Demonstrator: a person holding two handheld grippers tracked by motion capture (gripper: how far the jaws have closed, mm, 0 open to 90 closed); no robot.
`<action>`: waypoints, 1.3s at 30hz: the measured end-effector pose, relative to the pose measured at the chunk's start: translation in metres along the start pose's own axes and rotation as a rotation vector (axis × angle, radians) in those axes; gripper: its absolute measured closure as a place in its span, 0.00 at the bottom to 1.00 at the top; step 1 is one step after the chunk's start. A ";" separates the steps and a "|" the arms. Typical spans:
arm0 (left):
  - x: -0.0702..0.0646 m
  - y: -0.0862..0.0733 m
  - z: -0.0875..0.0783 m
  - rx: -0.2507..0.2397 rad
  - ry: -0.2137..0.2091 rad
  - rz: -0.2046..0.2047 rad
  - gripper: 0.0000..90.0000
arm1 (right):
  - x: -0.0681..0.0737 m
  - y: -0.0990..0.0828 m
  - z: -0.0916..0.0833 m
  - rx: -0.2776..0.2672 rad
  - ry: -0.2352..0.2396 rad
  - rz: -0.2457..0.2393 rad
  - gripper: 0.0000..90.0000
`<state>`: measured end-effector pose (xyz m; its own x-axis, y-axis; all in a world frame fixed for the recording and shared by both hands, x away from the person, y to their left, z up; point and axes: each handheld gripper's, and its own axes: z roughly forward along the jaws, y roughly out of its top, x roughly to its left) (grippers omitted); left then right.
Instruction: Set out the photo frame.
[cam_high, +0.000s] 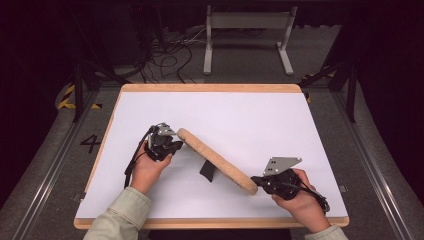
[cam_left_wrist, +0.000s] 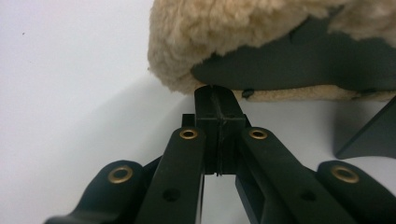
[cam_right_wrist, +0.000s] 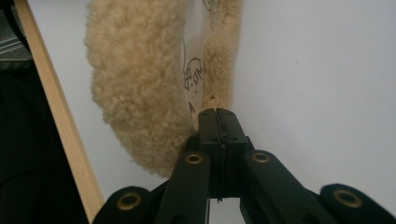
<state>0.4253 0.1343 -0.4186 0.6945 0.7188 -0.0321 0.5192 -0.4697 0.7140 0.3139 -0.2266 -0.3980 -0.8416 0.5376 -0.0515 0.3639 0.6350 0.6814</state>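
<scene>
A: Item one, the fleece piece (cam_high: 216, 161). Location?

B: On the white table (cam_high: 280, 125), lifted between the two grippers. It runs as a long tan band on a diagonal, from the left-centre of the table toward the near right. A dark flap (cam_high: 208, 170) hangs under its middle, casting shadow on the table.

A: Material, as seen close up?

B: In the left gripper view, curly tan pile (cam_left_wrist: 196, 42) outside, with a smooth dark lining (cam_left_wrist: 299, 65) inside. In the right gripper view, the same pile (cam_right_wrist: 135, 93), plus a pale inner face with dark markings (cam_right_wrist: 192, 74); I cannot read them.

A: Item two, the left gripper (cam_high: 176, 145). State?

B: Jaws pressed together on the far-left end of the fleece piece; the tips bite its lower edge in that gripper's own view (cam_left_wrist: 217, 100).

A: Item three, the right gripper (cam_high: 256, 181)?

B: Jaws closed tight on the near-right end. In its own view (cam_right_wrist: 217, 116) the tips pinch the edge where pile meets the pale face.

A: Surroundings?

B: Wooden table border (cam_high: 210, 88), a grey metal stand (cam_high: 248, 35) and loose cables (cam_high: 170, 55) on the floor beyond.
</scene>
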 end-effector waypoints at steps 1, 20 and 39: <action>-0.001 0.000 -0.002 -0.009 -0.009 -0.007 1.00 | 0.001 0.000 0.000 -0.001 0.006 -0.003 1.00; -0.074 -0.002 -0.025 -0.069 -0.247 0.097 1.00 | -0.015 -0.008 -0.008 -0.024 -0.067 0.058 1.00; -0.118 -0.015 0.025 -0.017 -0.306 0.123 1.00 | -0.014 -0.011 -0.011 -0.030 -0.086 0.067 1.00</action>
<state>0.3480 0.0437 -0.4431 0.8703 0.4685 -0.1520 0.4155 -0.5326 0.7373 0.3174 -0.2474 -0.3971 -0.7782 0.6245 -0.0665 0.4048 0.5797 0.7071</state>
